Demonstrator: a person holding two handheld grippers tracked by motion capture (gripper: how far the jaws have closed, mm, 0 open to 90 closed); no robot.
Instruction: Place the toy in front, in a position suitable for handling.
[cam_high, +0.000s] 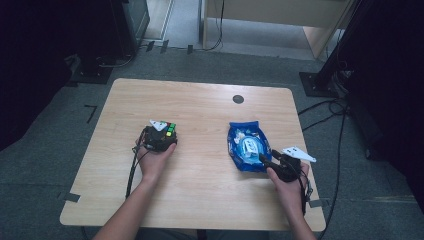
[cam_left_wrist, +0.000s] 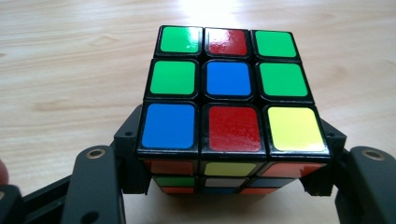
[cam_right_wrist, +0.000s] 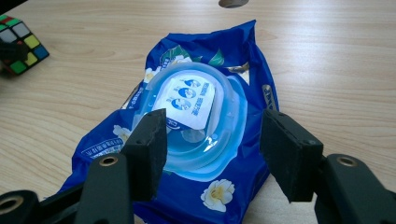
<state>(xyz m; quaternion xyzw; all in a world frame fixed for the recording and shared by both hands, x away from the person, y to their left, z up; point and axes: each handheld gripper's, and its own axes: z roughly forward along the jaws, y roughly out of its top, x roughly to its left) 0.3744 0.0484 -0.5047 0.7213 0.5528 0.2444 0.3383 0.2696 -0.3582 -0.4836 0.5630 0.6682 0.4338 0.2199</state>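
A scrambled Rubik's cube (cam_high: 170, 130) rests on the wooden table (cam_high: 200, 105) at the left. My left gripper (cam_high: 162, 136) reaches it from the near side. In the left gripper view the cube (cam_left_wrist: 226, 93) sits between the two black jaws, whose pads touch its lower sides; the left gripper (cam_left_wrist: 229, 182) is shut on it. A blue pack of wet wipes (cam_high: 247, 145) with a clear plastic lid lies flat at the right. My right gripper (cam_high: 267, 159) is at its near right corner. In the right gripper view the right gripper (cam_right_wrist: 219, 149) stands open above the pack (cam_right_wrist: 196, 107), pads apart.
A dark round grommet (cam_high: 238, 99) is set in the table near its far edge. Cables run over the grey floor at the right, and black stands flank the table. The cube (cam_right_wrist: 21, 44) also appears at the far left of the right gripper view.
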